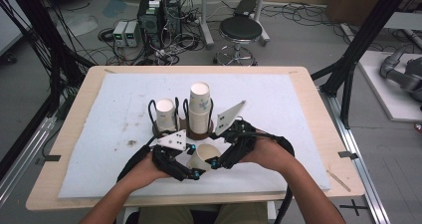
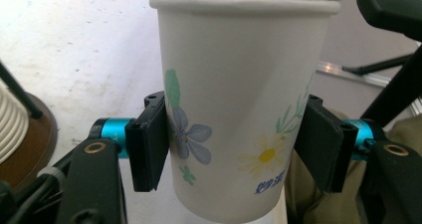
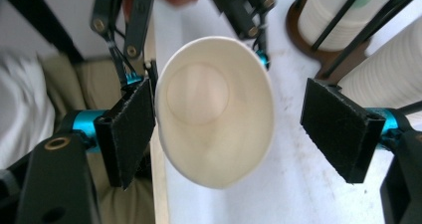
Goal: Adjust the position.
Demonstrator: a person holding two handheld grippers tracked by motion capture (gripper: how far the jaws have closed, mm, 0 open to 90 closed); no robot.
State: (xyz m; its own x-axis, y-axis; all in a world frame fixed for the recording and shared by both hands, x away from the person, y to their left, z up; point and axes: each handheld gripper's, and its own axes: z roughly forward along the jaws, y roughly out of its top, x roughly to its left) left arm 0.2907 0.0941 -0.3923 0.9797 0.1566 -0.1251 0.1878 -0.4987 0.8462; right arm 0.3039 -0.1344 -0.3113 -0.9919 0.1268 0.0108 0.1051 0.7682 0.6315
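Two hand-held grippers meet at one paper cup [image 2: 239, 109]: the left hand-held gripper [image 2: 239, 149] clamps its sides, while the right hand-held gripper [image 3: 239, 129] stands spread around its mouth, one pad [image 3: 130, 129] touching the rim.

Matt flower-printed paper cup [image 2: 234, 109]; stained white cloth mat [image 1: 114, 129]; pale wooden table [image 1: 318, 114].

Even bright indoor light, soft shadows, blurred close-up edges, mild glare

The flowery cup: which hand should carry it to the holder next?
Left, probably. The left gripper has both pads squeezing the cup, while the right gripper stands open, one pad clear of its rim. The holder sits just beyond both hands.
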